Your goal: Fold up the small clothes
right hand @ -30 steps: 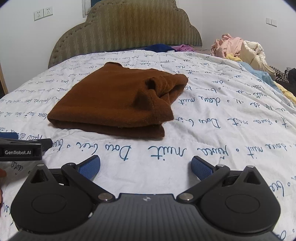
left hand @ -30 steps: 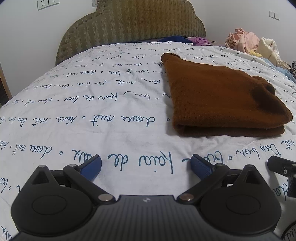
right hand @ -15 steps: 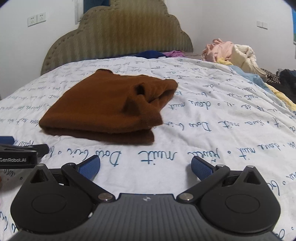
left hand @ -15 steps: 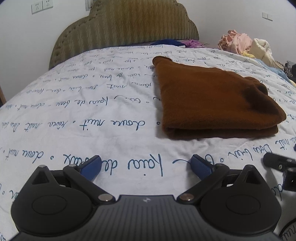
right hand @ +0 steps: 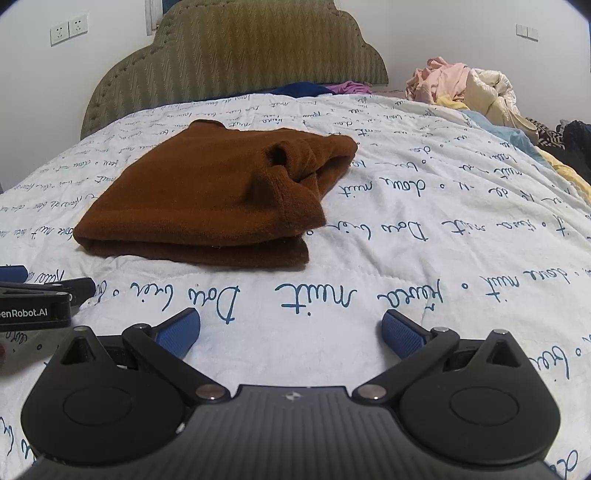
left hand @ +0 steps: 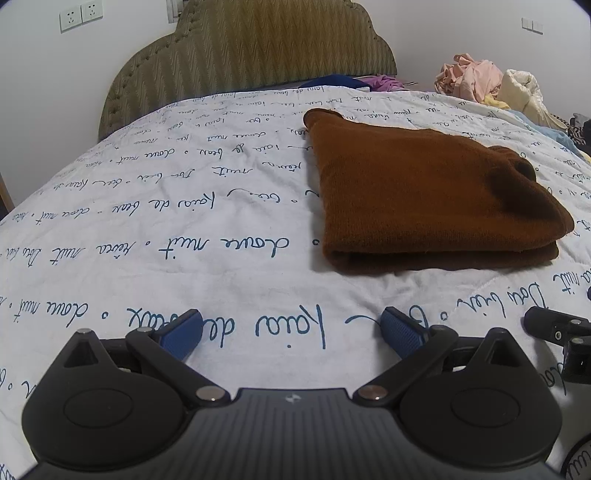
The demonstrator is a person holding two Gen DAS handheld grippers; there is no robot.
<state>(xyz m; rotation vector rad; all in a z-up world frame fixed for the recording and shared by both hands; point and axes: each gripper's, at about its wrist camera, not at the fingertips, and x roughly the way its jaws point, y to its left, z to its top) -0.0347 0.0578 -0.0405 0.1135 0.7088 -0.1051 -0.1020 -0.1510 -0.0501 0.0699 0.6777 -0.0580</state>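
Both the left gripper (left hand: 290,330) and right gripper (right hand: 291,330) gape empty; the soft, floppy brown garment (right hand: 207,195) looks best pinched at its folded edge.

- One folded brown garment (left hand: 424,192), lying on the bed.
- One bed, under one white quilt (left hand: 184,229) printed with blue handwriting.
- One padded olive headboard (left hand: 258,55).
- Two claws: left claw (left hand: 291,328) and right claw (right hand: 291,328), each with two blue pads spread wide, holding nothing.
- Two wall sockets (left hand: 81,14) side by side, left of the headboard.
- One light switch plate (left hand: 532,26) on the right wall.
- One heap of loose clothes (right hand: 461,85) at the far right corner; number of pieces impossible to count.
- One dark blue item (right hand: 299,88) and one purple item (right hand: 351,88) by the headboard.
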